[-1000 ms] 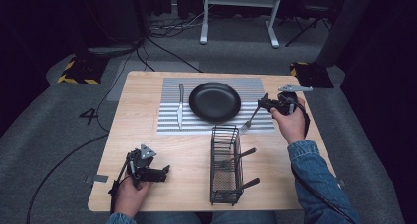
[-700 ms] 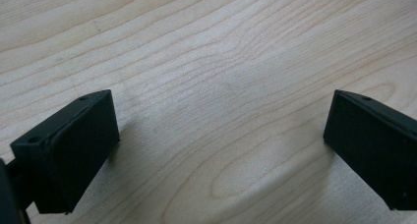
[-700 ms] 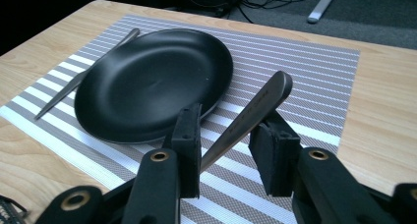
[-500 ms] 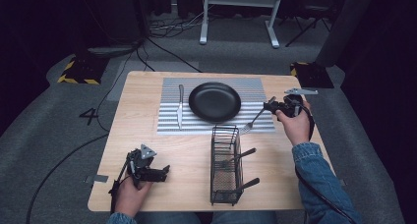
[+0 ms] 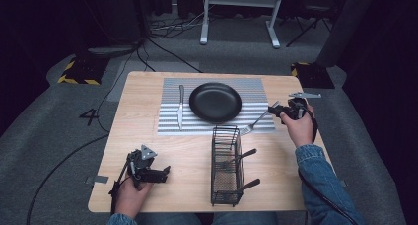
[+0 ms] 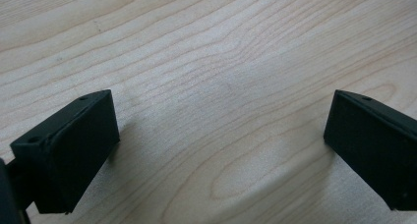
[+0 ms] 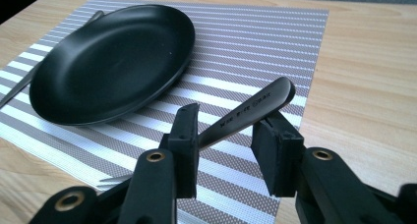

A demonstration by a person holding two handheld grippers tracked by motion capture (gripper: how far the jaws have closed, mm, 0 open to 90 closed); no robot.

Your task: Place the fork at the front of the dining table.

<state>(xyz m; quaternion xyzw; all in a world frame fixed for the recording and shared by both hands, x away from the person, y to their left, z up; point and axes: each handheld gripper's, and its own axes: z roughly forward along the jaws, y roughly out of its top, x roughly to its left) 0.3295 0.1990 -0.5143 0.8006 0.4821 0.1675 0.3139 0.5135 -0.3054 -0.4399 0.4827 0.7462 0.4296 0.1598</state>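
Observation:
A silver fork (image 5: 256,121) slants down over the right part of the striped placemat (image 5: 256,87), tines low at the mat's near edge. My right gripper (image 5: 276,110) is shut on its handle. In the right gripper view the engraved fork handle (image 7: 251,108) runs slantwise between the jaws of the right gripper (image 7: 228,121). A black plate (image 5: 215,102) sits mid-mat, to the left of the fork, and shows as the plate (image 7: 113,62) ahead and left of the jaws. A knife (image 5: 181,106) lies left of the plate. My left gripper (image 5: 165,171) rests open on the bare table; the left gripper (image 6: 221,130) holds nothing.
A black wire basket (image 5: 226,129) stands near the table's front middle, with dark-handled utensils sticking out to its right. The wooden table (image 5: 143,96) has bare wood at its left and right sides. Cables and a stand's feet lie on the floor beyond.
My right gripper has come slightly lower and toward the right with the fork, bringing the tines down to the mat's near edge. The left gripper has stayed still.

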